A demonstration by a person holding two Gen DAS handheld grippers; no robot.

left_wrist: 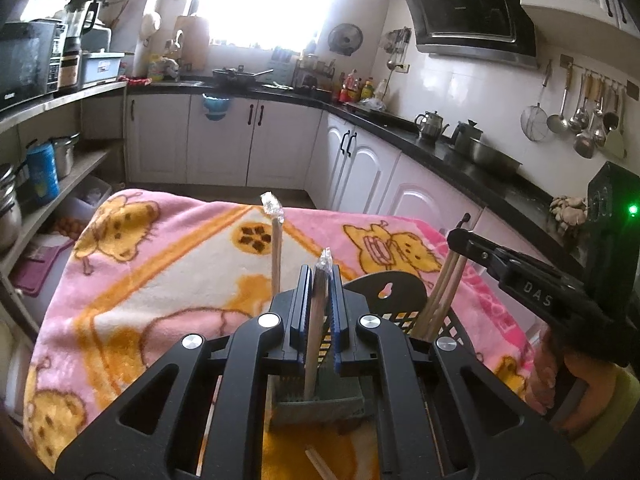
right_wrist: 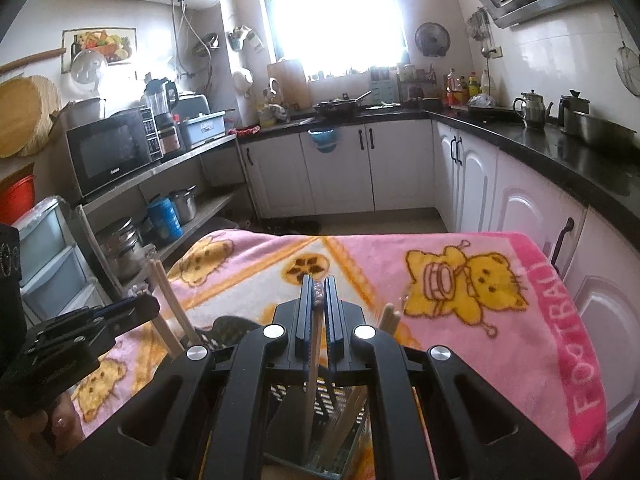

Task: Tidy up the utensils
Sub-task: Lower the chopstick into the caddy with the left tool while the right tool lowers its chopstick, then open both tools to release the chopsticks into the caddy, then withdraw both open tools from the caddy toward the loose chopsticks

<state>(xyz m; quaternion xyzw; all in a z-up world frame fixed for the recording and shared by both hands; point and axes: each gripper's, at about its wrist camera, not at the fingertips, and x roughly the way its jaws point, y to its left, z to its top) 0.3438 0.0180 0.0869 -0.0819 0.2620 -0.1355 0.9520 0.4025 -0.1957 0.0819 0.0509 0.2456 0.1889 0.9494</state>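
Note:
My left gripper (left_wrist: 320, 276) is shut on a wooden chopstick (left_wrist: 314, 344) with a foil-wrapped tip; its lower end reaches into a grey holder compartment (left_wrist: 320, 406). A second foil-tipped chopstick (left_wrist: 276, 252) stands upright just to its left. Behind is the black perforated utensil basket (left_wrist: 400, 300) with several chopsticks (left_wrist: 442, 296) leaning in it. My right gripper (right_wrist: 319, 286) is shut on another chopstick (right_wrist: 312, 364), which points down into the basket (right_wrist: 288, 392). The right gripper (left_wrist: 460, 238) also shows at the right of the left wrist view, and the left gripper (right_wrist: 136, 306) at the left of the right wrist view.
Everything sits on a table under a pink cartoon blanket (right_wrist: 460, 280). White cabinets under a black counter (left_wrist: 460, 152) run along the right and far sides. Shelves with a microwave (right_wrist: 108, 152) and pots stand at left. A person's hand (left_wrist: 548, 376) grips the right tool.

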